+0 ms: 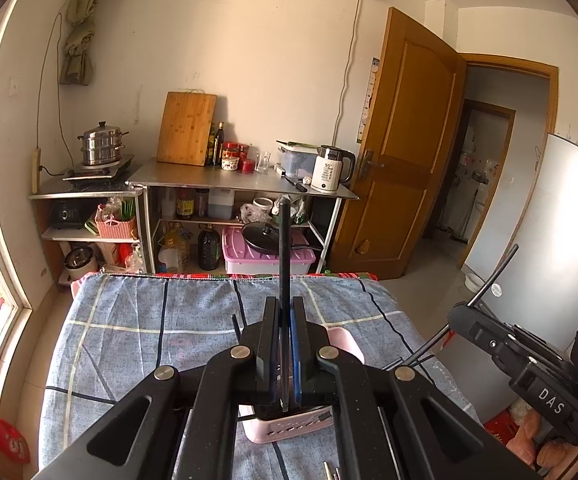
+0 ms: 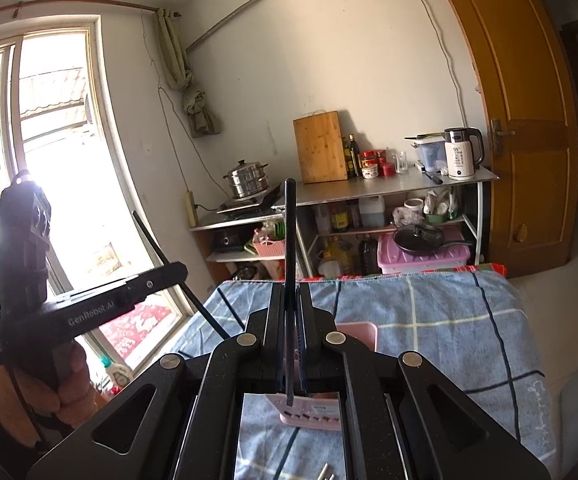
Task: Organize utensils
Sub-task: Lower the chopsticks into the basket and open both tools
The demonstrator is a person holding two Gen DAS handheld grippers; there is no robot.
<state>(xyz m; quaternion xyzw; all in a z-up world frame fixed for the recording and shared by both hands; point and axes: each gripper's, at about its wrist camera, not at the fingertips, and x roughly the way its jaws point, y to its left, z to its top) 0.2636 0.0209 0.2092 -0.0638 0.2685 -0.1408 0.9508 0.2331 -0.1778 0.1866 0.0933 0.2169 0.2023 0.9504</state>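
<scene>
My left gripper (image 1: 285, 308) is shut on a thin black utensil (image 1: 285, 240) that stands upright between its pads, above a pink slotted basket (image 1: 345, 344) on the blue checked cloth. My right gripper (image 2: 290, 294) is shut on a similar black utensil (image 2: 290, 232), also upright, over the same pink basket (image 2: 359, 334). Each gripper shows in the other's view, the right one (image 1: 485, 300) at right and the left one (image 2: 169, 270) at left, each with its black stick. Metal utensil tips (image 1: 331, 472) lie on the cloth near the bottom edge, and they also show in the right wrist view (image 2: 325, 472).
The table carries a blue checked cloth (image 1: 149, 320). Beyond it stand steel shelves (image 1: 241, 180) with a cutting board, kettle, bottles and a steamer pot. A wooden door (image 1: 405, 140) is open at right. A window (image 2: 49, 160) is at left.
</scene>
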